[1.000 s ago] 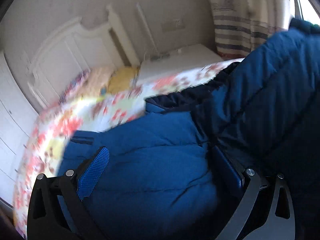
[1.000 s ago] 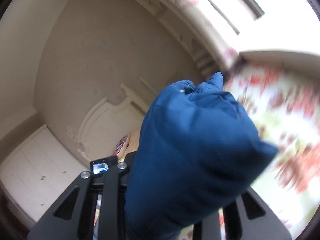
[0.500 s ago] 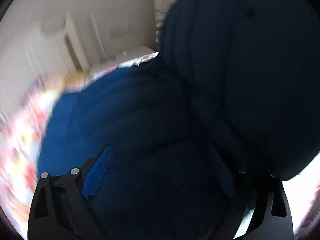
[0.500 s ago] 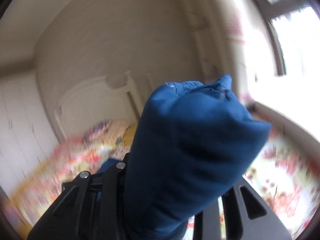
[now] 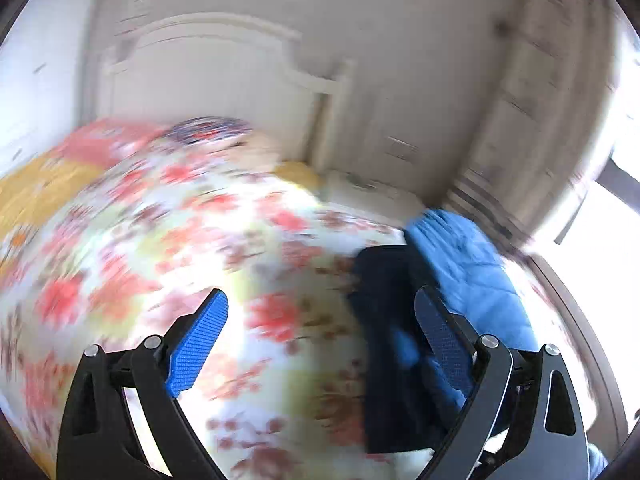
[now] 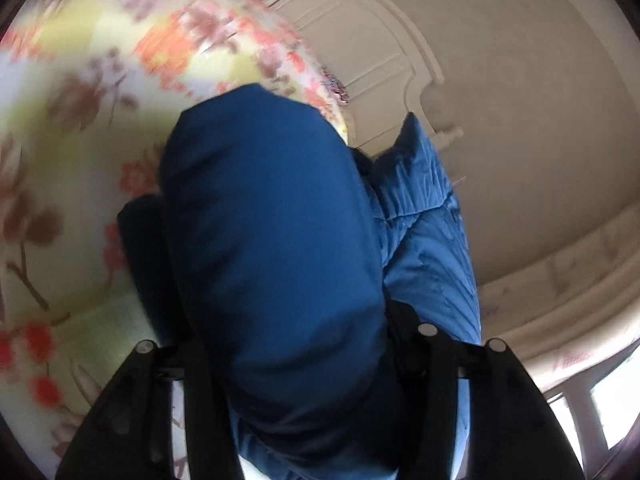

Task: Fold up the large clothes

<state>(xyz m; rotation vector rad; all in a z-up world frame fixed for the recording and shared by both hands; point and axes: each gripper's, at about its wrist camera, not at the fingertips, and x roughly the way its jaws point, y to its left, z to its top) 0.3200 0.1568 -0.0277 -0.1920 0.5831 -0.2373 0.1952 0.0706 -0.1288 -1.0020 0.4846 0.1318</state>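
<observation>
Left gripper [image 5: 320, 320]: jaws spread wide with nothing between them; only the floral bedspread [image 5: 168, 248] shows through the gap, heavily blurred.
Padded blue jacket [image 5: 468, 272]: lies on the bed at the right of the left wrist view, its dark lining [image 5: 384, 320] turned up just beside the gripper's right finger; whether it touches that finger cannot be told.
Right gripper [image 6: 304, 344]: jaws clamped on a thick bunch of the jacket [image 6: 272, 240], which bulges out ahead of them and hides the pads.
Headboard [image 5: 208, 76]: white, at the far end of the bed.
Progress: judged early to middle. The jacket looks bunched, not flat, and no neat fold is visible.
Left to do: probably lay it down, smooth it, then fold sleeves and body.
</observation>
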